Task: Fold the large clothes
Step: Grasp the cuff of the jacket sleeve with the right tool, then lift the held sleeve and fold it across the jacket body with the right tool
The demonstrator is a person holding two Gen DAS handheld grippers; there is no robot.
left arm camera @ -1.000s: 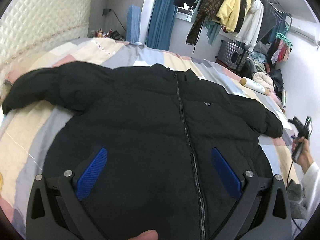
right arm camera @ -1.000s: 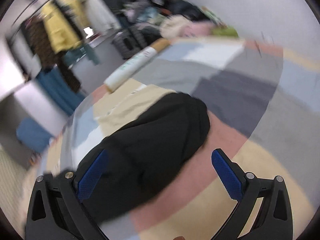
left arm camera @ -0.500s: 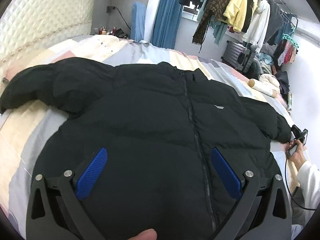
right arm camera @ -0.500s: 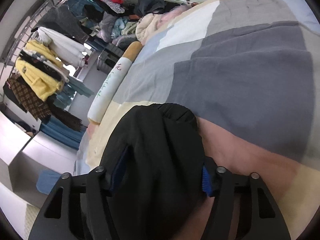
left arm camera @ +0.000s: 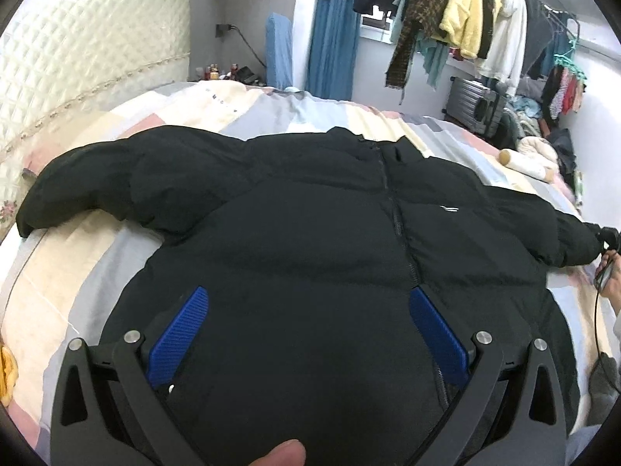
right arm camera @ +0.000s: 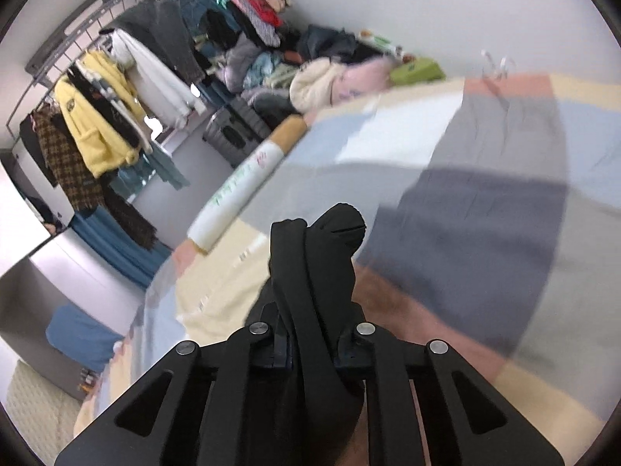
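Observation:
A large black puffer jacket lies front up and zipped on the patchwork bedspread, both sleeves spread out. My left gripper is open above the jacket's lower front, its blue pads apart. My right gripper is shut on the cuff of the jacket's right-hand sleeve, which bunches up between the jaws and is lifted off the bedspread. In the left wrist view the right gripper shows at the far right edge, at the end of that sleeve.
A quilted headboard stands at the left. A long bolster pillow lies along the bed's edge. A clothes rack with hanging coats, a grey suitcase and piled clothes fill the room beyond.
My right gripper came down over the sleeve cuff, shut on it and lifted it. My left gripper stayed open and drifted over the jacket's lower front.

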